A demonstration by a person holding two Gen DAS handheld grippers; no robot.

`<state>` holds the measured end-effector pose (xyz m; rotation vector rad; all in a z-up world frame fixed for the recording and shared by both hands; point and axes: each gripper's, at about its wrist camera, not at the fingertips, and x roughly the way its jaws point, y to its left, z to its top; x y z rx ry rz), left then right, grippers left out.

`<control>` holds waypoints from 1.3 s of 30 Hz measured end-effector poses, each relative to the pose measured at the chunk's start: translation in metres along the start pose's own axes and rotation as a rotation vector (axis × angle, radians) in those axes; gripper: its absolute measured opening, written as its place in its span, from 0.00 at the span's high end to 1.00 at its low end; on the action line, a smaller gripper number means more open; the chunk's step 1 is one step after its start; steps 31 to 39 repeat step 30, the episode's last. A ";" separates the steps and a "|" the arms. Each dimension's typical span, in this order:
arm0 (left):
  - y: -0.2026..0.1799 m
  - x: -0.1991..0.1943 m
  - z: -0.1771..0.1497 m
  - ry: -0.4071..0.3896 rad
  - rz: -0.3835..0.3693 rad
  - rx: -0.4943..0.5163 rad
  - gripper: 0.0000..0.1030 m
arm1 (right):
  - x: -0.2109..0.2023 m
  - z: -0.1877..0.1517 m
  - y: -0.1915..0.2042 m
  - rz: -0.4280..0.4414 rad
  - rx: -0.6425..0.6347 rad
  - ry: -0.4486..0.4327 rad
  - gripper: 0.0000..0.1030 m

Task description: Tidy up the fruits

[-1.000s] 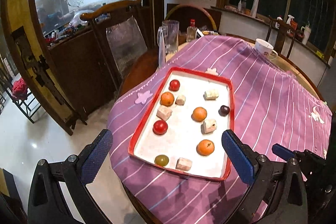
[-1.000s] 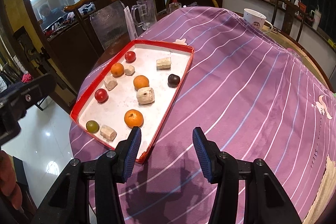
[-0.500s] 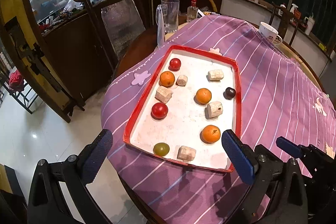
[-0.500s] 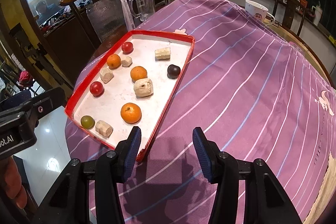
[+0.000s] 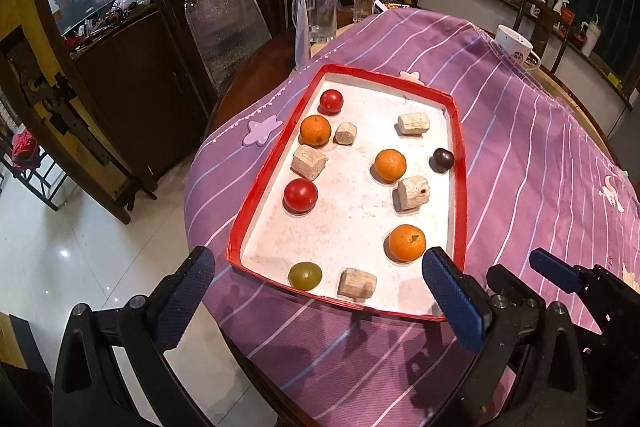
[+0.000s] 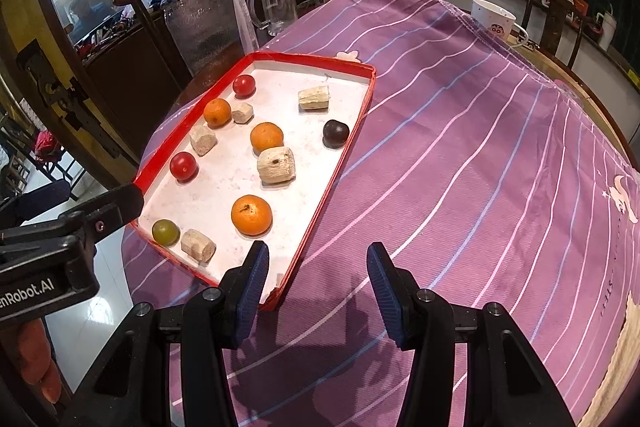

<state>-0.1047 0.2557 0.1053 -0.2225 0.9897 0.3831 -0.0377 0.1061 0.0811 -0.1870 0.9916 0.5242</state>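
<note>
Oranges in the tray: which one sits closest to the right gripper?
The orange at the tray's near end, just beyond the right gripper and its left finger. The other two oranges lie farther up the tray.

- Warm indoor light falls from above; the tray floor is bright, the room's far right dark.
- Short soft shadows sit beside the fruit.
- Glare spots the floor tiles.
- Fisheye bending curves the edges; corners go black.
- Focus is sharp.
</note>
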 end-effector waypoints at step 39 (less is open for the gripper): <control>-0.009 0.023 0.004 0.066 0.000 -0.008 0.00 | 0.008 -0.004 -0.007 -0.017 -0.003 0.017 0.46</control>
